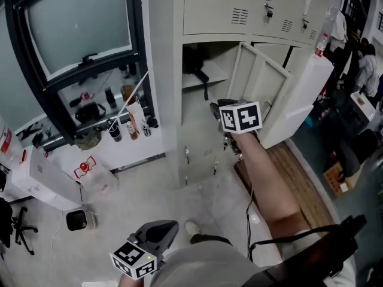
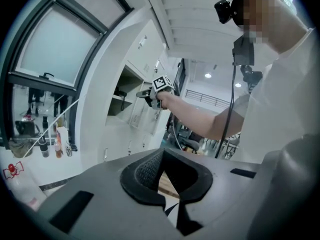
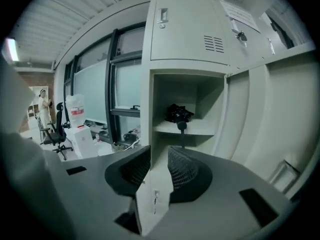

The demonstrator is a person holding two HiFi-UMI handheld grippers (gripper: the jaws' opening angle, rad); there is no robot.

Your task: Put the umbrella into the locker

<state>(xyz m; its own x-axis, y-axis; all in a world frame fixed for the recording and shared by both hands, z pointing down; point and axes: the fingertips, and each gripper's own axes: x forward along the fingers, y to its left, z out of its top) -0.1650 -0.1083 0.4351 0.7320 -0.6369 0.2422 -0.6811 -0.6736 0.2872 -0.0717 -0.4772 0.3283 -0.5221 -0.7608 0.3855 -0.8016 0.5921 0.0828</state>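
A tall pale grey metal locker bank point(image 1: 209, 17) fills the middle of the head view, and its upper vented doors are closed. Below them one swung-out grey door point(image 1: 281, 94) hangs open at the bank's right. It exposes an open compartment point(image 3: 200, 94) with a grey inner shelf point(image 3: 195, 129) across it.

The right hand-held gripper point(image 3: 159, 156) is held out on a bare arm towards that compartment. It is released, its ribbed pads standing apart with nothing between them. The left hand-held gripper point(image 2: 161, 151) is low and well back from the bank. It is clenched, its tips meeting on nothing.

The black folded umbrella point(image 3: 177, 114) lies on the shelf inside the compartment, and its strap hangs down over the shelf's front edge.
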